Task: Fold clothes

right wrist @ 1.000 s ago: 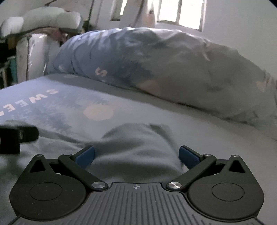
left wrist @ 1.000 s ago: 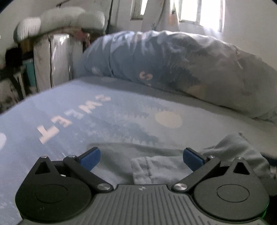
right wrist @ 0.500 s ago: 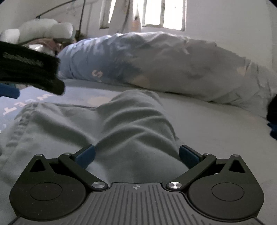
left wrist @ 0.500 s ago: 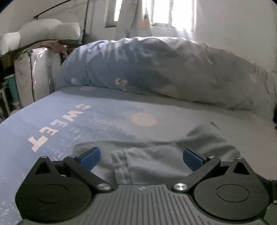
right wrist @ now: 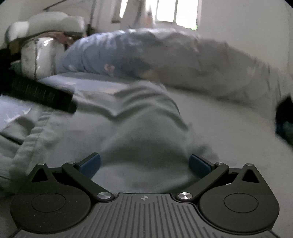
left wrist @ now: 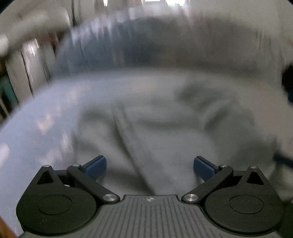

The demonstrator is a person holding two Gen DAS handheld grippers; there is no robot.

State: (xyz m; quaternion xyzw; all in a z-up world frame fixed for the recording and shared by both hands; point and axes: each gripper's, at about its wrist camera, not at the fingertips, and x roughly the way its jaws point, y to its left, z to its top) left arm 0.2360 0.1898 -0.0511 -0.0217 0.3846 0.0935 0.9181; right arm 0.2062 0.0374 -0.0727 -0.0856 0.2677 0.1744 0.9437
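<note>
A grey garment (left wrist: 164,131) lies crumpled on the blue printed bed sheet (left wrist: 42,117); a stitched seam runs across it. The left wrist view is motion-blurred. My left gripper (left wrist: 149,167) is open, its blue pads (left wrist: 95,167) spread above the cloth, holding nothing. In the right wrist view the same garment (right wrist: 139,139) bulges between the pads of my right gripper (right wrist: 144,164), which is open and empty. The left gripper's black body (right wrist: 40,95) shows at the left over the garment's hemmed edge (right wrist: 34,131).
A large blue and grey pillow or duvet roll (right wrist: 146,55) lies across the far side of the bed. White wrapped bundles (right wrist: 42,55) stand at the back left. A dark object (right wrist: 285,117) sits at the right edge. A window (right wrist: 168,11) is behind.
Both grippers have moved forward over the garment, which now fills more of each view. The left view has tilted downward and blurred. Both stay open.
</note>
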